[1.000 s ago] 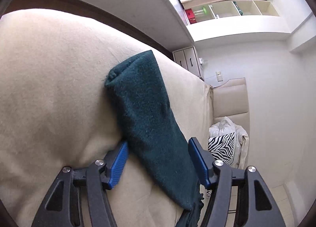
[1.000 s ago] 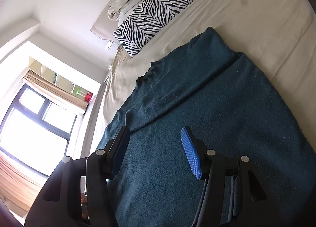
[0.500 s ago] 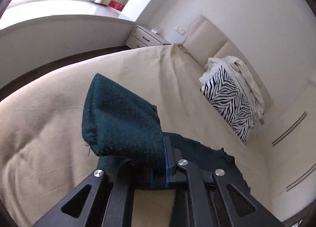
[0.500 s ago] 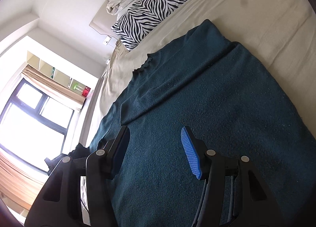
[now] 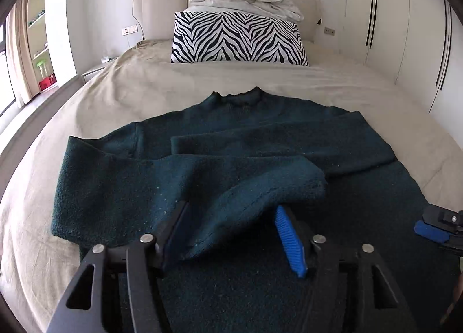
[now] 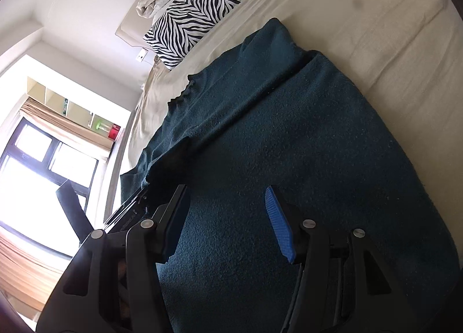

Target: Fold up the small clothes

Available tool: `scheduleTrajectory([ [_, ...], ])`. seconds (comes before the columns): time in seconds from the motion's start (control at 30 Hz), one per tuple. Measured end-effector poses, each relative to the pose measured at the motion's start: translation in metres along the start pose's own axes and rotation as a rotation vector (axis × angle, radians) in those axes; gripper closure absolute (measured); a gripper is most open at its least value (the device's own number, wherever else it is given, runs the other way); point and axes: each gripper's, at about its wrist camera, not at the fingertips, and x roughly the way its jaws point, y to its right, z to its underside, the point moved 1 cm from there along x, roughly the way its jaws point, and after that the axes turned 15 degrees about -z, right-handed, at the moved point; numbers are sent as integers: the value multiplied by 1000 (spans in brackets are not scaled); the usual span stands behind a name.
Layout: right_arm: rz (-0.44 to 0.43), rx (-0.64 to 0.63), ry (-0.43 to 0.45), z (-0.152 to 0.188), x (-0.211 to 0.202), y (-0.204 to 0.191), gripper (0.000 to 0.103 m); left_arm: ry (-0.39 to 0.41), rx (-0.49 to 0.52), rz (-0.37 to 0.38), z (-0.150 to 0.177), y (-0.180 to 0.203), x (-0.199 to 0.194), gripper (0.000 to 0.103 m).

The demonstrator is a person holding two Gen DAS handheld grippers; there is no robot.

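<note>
Bedding in pale beige covers the bed [image 5: 179, 84], which fills most of both views, with a padded headboard [image 5: 156, 12] at its far end. Spread flat on the sheet near the foot of the bed lies the dark teal sweater [image 5: 260, 136], its neck toward a zebra-striped pillow [image 5: 240, 40] that leans against the headboard under a crumpled pale blanket [image 5: 243, 0]. One sleeve [image 5: 208, 188] is folded across the sweater's body, and its cuff end lies loosely between the fingers of the left gripper [image 5: 231, 228], whose jaws are opening and no longer press the cloth. The right gripper [image 6: 228, 214] hovers over the sweater's body, jaws parted with nothing between them.
</note>
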Motion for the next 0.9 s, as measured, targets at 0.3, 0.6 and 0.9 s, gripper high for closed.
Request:
scheduleTrajectory([
  [0.3, -66, -4, -189, -6, 117, -38, 49, -63, -223, 17, 30, -81, 13, 33],
  [0.6, 40, -65, -260, -12, 183, -57, 94, -95, -358, 54, 52, -110, 22, 37],
  [0.9, 100, -281, -195, -70, 151, -92, 96, -96, -351, 43, 54, -109, 20, 37],
])
